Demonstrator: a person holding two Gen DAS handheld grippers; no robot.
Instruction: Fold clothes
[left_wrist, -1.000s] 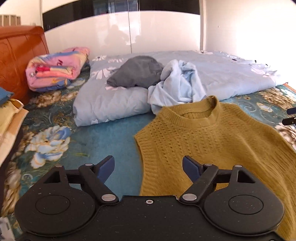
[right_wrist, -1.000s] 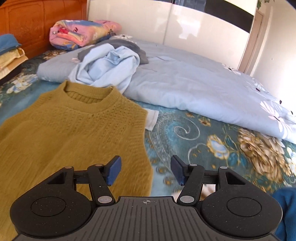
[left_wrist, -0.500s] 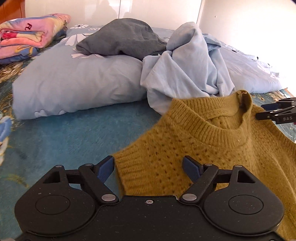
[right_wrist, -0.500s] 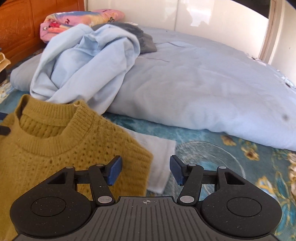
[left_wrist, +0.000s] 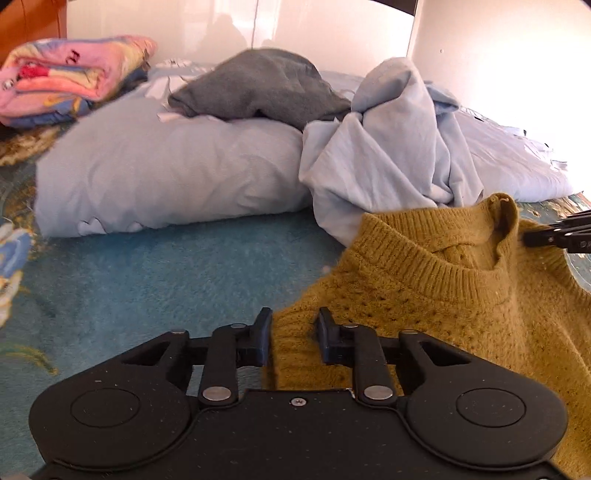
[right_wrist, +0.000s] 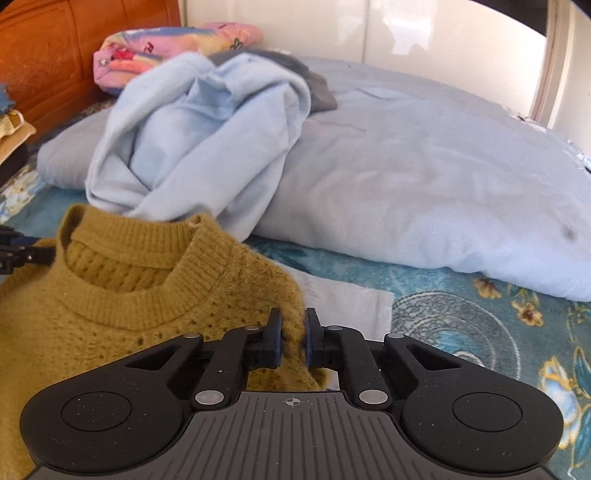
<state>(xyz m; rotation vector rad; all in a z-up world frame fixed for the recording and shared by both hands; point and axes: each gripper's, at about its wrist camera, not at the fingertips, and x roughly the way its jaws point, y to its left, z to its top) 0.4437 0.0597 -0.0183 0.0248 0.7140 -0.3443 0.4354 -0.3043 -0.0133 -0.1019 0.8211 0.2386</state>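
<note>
The mustard knit vest (left_wrist: 461, 295) lies on the blue floral bedspread (left_wrist: 147, 280), neck opening toward the bedding, ribbed collar standing up slightly.

Left gripper (left_wrist: 293, 338): jaws drawn in on the vest's left shoulder edge, knit bunched between the blue pads; the fabric is gripped. Its tip also shows at the left border of the right wrist view, against the collar.

Right gripper (right_wrist: 293, 341): jaws clenched on the vest's right shoulder edge, a narrow ridge of knit pinched between the pads. Its fingertips enter the left wrist view from the right, touching the vest beside the collar (small lettering on them is too blurred to read).

Just behind the collar, a crumpled light blue garment (left_wrist: 391, 155) rests partly on the pale blue duvet (right_wrist: 424, 177). A grey garment (left_wrist: 258, 85) lies on top of the duvet, touching the light blue one. A folded pink patterned blanket (left_wrist: 66, 74) sits at the far left near the orange wooden headboard (right_wrist: 66, 51); red marks on it cannot be read as writing. A flat white cloth (right_wrist: 347, 302) lies on the bedspread, touching the vest's right shoulder.

No brand or label text is legible anywhere.
</note>
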